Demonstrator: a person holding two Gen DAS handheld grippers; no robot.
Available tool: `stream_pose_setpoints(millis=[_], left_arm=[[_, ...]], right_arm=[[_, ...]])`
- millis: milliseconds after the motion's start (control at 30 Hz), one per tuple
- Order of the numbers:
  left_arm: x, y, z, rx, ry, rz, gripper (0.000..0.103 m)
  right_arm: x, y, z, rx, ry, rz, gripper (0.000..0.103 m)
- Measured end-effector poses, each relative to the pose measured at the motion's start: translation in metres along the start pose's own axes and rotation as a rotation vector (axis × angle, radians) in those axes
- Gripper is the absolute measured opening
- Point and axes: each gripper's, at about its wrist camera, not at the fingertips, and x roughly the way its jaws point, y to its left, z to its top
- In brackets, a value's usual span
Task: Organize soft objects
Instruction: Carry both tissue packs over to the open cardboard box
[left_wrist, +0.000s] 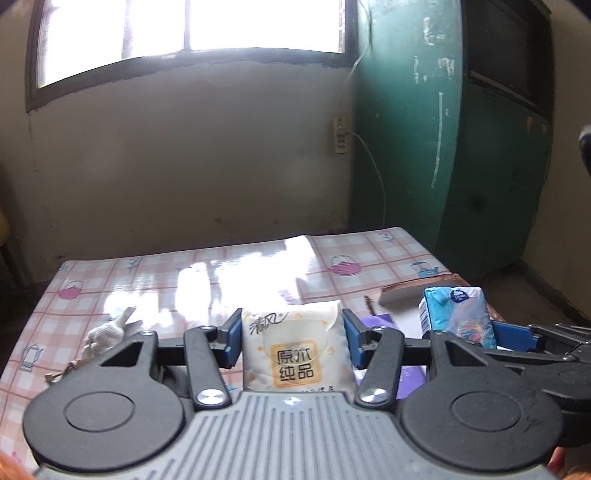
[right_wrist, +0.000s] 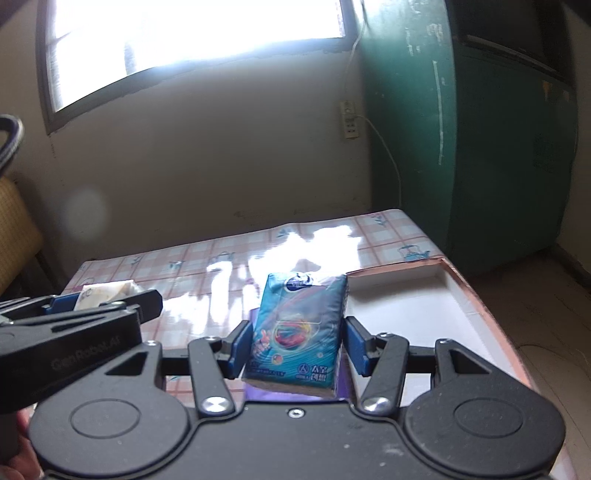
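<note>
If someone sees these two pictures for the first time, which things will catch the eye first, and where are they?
First, the two tissue packs, each clamped in a gripper above the checked tablecloth: the left gripper holds a cream tissue pack, the right gripper a blue tissue pack. Next, the bright window in the back wall, and the open white box on the table's right side.

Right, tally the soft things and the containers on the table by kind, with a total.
Tissue packs: 2, a cream pack in the left hand-held gripper and a blue pack in the right hand-held gripper
White gloves: 1
Open boxes: 1
Total: 4
</note>
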Motion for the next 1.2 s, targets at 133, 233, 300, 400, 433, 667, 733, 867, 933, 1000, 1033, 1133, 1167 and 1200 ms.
stream_pose_setpoints(millis=[133, 233, 300, 400, 433, 667, 733, 867, 933, 1000, 1033, 1133, 1167, 1200], left_arm=[[0.005, -0.016, 0.001, 0.015, 0.003, -0.020, 0.055], [0.009, -0.027, 0.002, 0.027, 0.005, -0.031, 0.055], [0.010, -0.032, 0.003, 0.033, 0.007, -0.038, 0.055], [0.013, -0.040, 0.003, 0.039, 0.011, -0.048, 0.055], [0.014, -0.043, 0.004, 0.042, 0.012, -0.051, 0.055], [0.024, -0.063, 0.004, 0.058, 0.026, -0.081, 0.055], [0.029, -0.070, 0.002, 0.069, 0.034, -0.094, 0.055], [0.040, -0.083, -0.004, 0.086, 0.057, -0.114, 0.055], [0.045, -0.088, -0.006, 0.090, 0.066, -0.128, 0.055], [0.051, -0.094, -0.007, 0.092, 0.074, -0.146, 0.055], [0.054, -0.098, -0.007, 0.096, 0.075, -0.156, 0.055], [0.060, -0.110, -0.007, 0.107, 0.080, -0.181, 0.055], [0.063, -0.114, -0.007, 0.111, 0.081, -0.190, 0.055], [0.066, -0.117, -0.008, 0.115, 0.081, -0.197, 0.055]], right_arm=[[-0.001, -0.018, 0.002, 0.018, 0.000, -0.021, 0.065], [-0.001, -0.032, 0.002, 0.033, 0.001, -0.030, 0.065], [0.000, -0.039, 0.003, 0.039, 0.001, -0.039, 0.065], [0.000, -0.049, 0.003, 0.048, 0.004, -0.046, 0.065], [0.001, -0.052, 0.003, 0.052, 0.005, -0.048, 0.065], [0.007, -0.075, 0.005, 0.069, 0.014, -0.069, 0.065], [0.011, -0.086, 0.007, 0.076, 0.021, -0.076, 0.065], [0.028, -0.111, 0.013, 0.083, 0.057, -0.083, 0.065], [0.037, -0.123, 0.015, 0.086, 0.069, -0.085, 0.065], [0.046, -0.132, 0.017, 0.080, 0.081, -0.093, 0.065], [0.052, -0.137, 0.019, 0.081, 0.086, -0.091, 0.065], [0.064, -0.152, 0.023, 0.087, 0.095, -0.084, 0.066], [0.067, -0.156, 0.026, 0.092, 0.098, -0.075, 0.066], [0.069, -0.160, 0.028, 0.096, 0.102, -0.066, 0.066]])
